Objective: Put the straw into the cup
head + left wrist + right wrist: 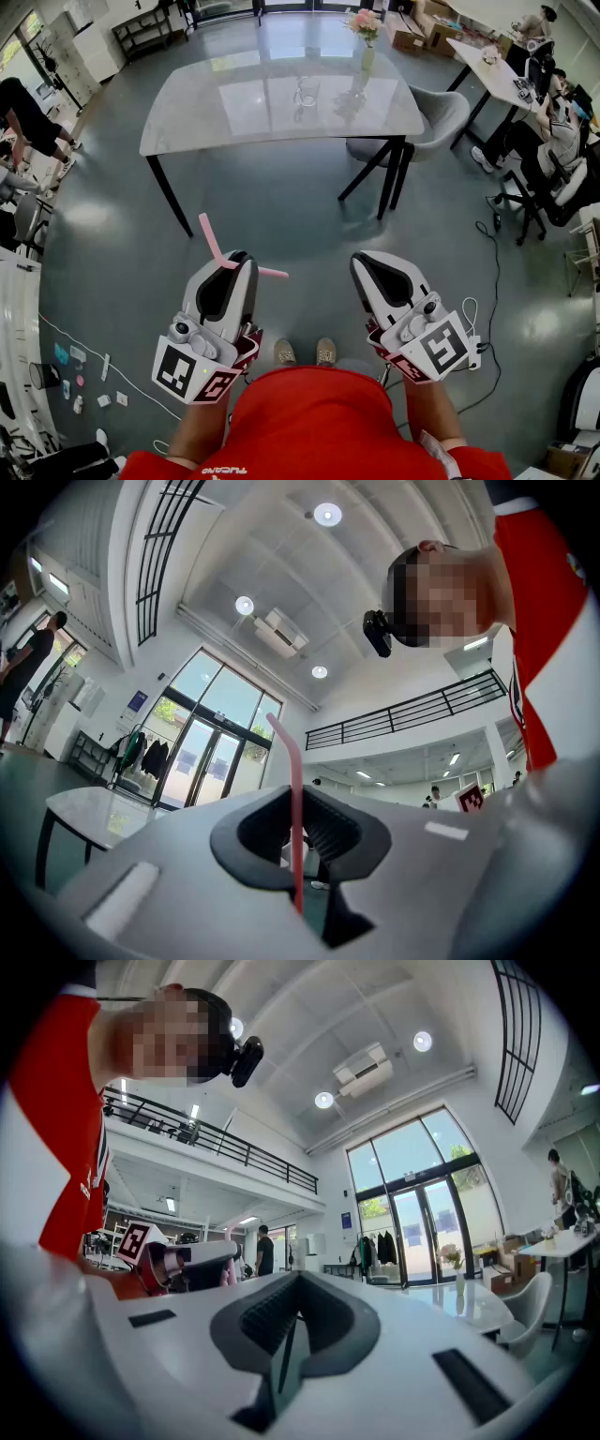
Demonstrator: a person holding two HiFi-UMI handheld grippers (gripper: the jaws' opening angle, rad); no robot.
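A pink bent straw (217,248) is pinched in my left gripper (234,259), which is shut on it; the straw's two ends stick out up-left and to the right. In the left gripper view the straw (291,754) rises between the closed jaws of the left gripper (298,827). A clear glass cup (307,92) stands on the grey table (216,112) well ahead, far from both grippers. My right gripper (368,262) is held beside the left one, shut with nothing in it, as the right gripper view also shows (296,1290).
A vase of flowers (366,39) stands on the table right of the cup. A grey chair (442,114) sits at the table's right end. People sit at a desk (497,70) far right. A cable (491,272) runs across the floor.
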